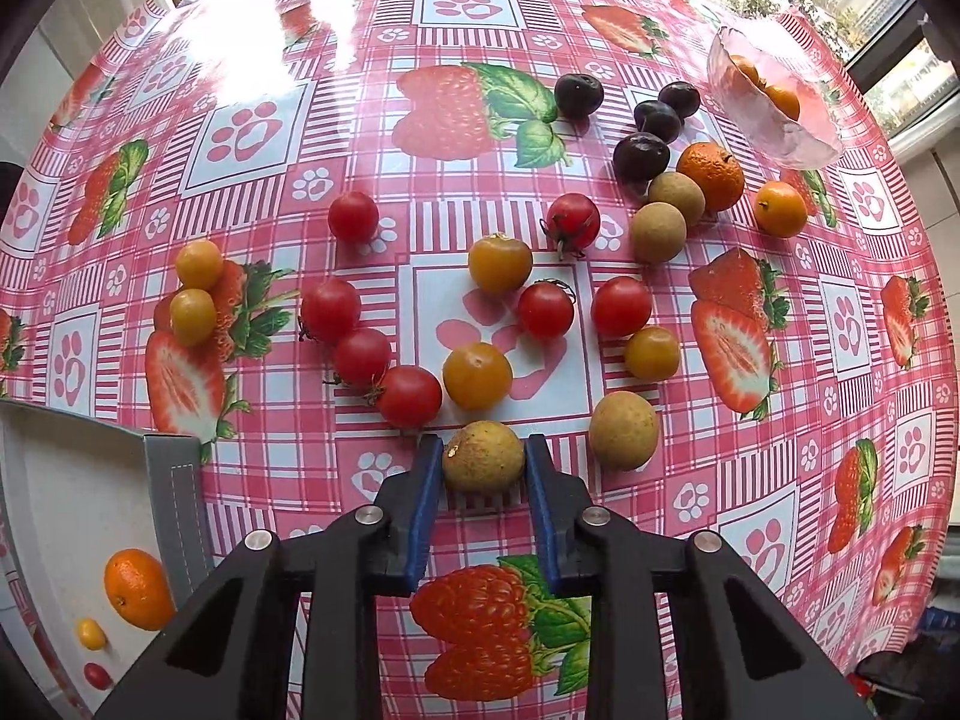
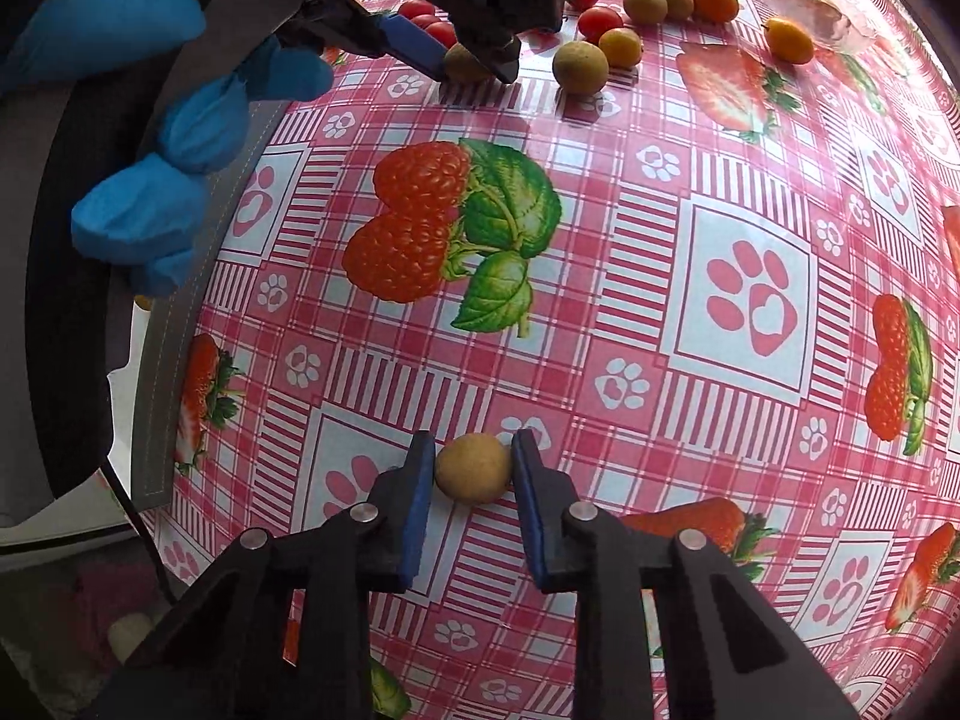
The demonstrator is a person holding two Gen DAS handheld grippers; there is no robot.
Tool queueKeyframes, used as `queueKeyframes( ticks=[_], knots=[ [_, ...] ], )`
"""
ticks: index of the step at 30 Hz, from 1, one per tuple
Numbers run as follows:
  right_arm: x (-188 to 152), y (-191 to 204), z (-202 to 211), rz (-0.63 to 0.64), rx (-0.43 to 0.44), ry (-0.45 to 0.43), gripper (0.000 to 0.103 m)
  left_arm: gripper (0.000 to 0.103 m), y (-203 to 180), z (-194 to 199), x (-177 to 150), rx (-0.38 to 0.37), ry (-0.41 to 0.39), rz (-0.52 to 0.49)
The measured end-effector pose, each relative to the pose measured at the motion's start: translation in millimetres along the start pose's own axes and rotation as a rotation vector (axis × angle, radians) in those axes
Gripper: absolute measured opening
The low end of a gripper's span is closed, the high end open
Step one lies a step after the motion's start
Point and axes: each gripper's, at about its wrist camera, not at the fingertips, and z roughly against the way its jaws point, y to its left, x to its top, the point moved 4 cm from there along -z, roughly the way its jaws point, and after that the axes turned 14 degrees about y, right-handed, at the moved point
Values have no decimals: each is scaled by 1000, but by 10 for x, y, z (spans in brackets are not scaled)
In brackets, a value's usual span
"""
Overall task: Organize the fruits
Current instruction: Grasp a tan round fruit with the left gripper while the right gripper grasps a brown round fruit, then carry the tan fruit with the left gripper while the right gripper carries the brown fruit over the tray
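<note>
My left gripper (image 1: pixel 483 459) is shut on a tan longan (image 1: pixel 483 457) resting on the pink strawberry tablecloth; it also shows in the right wrist view (image 2: pixel 474 63). My right gripper (image 2: pixel 473 462) is shut on another tan longan (image 2: pixel 474 468) near the table's front. Several red tomatoes (image 1: pixel 331 309), yellow tomatoes (image 1: pixel 477 375), more longans (image 1: pixel 623 431), dark plums (image 1: pixel 641 157) and a mandarin (image 1: pixel 711 175) lie scattered beyond the left gripper.
A glass bowl (image 1: pixel 798 138) with orange fruits stands at the far right. A white tray with a grey rim (image 1: pixel 180 480) at the left holds a mandarin (image 1: pixel 138 588) and small tomatoes. A blue-gloved hand (image 2: pixel 180 138) holds the left gripper.
</note>
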Motion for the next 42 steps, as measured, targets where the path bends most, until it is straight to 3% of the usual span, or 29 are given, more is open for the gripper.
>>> queueKeyframes(
  ticks=[18,29,42],
  knots=[
    [19,-452,282,-106,79,-4,28,29,416,282,-1209,-26,5,10],
    [10,-185,576,-58,63,-25,28,29,704,493,-1559,-44,-25,67],
    [270,288,719,47,37,-41,28,29,1159,722,-1787,-53,-86,166]
  ],
)
